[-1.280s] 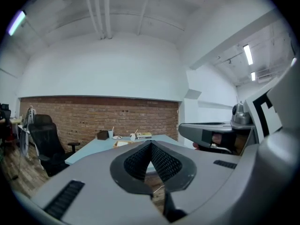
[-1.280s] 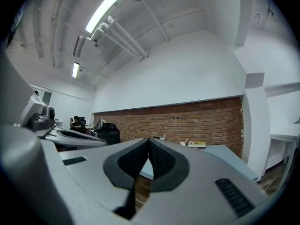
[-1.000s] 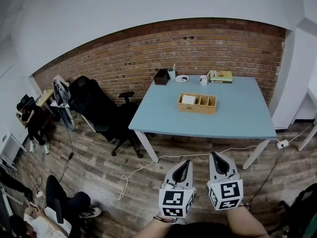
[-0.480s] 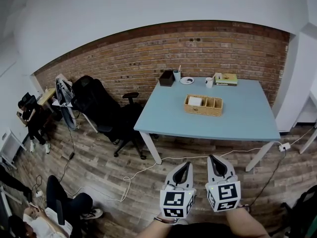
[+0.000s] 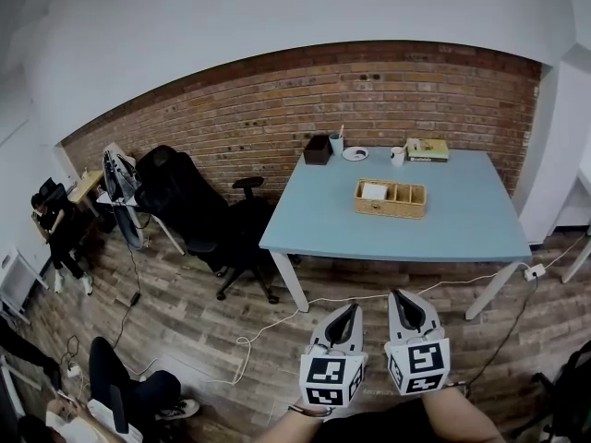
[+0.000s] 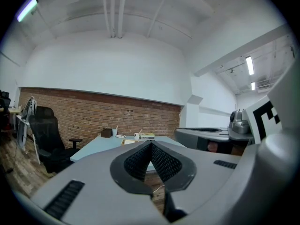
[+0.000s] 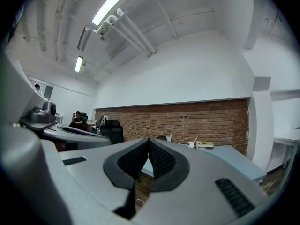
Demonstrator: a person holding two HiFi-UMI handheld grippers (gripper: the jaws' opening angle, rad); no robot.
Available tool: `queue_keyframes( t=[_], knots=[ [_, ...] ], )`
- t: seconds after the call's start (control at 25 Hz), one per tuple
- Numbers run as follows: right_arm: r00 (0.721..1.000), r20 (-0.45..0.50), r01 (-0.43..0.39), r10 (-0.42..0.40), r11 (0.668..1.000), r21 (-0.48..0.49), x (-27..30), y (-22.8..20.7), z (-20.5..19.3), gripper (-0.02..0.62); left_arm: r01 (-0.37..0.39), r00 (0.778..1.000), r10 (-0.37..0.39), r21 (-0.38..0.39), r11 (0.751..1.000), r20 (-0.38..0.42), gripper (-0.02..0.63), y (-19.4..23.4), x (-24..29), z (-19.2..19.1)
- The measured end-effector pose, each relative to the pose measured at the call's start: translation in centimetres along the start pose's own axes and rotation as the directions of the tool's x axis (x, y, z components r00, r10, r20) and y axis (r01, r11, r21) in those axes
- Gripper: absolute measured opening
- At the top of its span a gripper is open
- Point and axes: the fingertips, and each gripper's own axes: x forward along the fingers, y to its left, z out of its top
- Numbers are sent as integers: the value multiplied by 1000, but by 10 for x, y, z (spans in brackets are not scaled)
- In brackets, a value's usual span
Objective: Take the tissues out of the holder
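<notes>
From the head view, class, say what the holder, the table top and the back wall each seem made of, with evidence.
Holder: probably woven wicker or rattan, matt; tan, textured sides.
Table top: smooth pale blue, perhaps laminate or painted board; even colour, no grain.
Back wall: bare red-brown brick, matt; mortar lines show.

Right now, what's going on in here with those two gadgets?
A person stands on the wooden floor, back from a blue table, holding a left gripper and a right gripper. Both are shut and empty. On the table sits a wicker basket with white tissues in one end compartment. The tissues are not yet taken out, and the grippers are well short of the table.
</notes>
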Motion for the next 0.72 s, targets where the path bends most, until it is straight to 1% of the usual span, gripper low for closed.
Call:
queue_keyframes(
  t=[0.2,0.32,0.44,0.72],
  knots=[
    [1000,-16,23,-23,1000,4,2,5,-5,3,27,1000,-27,-18,999,-13,2,8,-4,-5],
    [999,-22,29,-29,999,19,2,6,-7,3,27,999,-27,-29,999,-18,2,12,-4,-10],
    [999,-28,30,-29,999,13,5,8,-11,3,28,999,-29,-31,999,-21,2,15,-2,-12],
    [999,-25,35,-34,999,29,20,-3,-14,3,39,999,-39,-27,999,-21,2,16,16,-11]
  ],
)
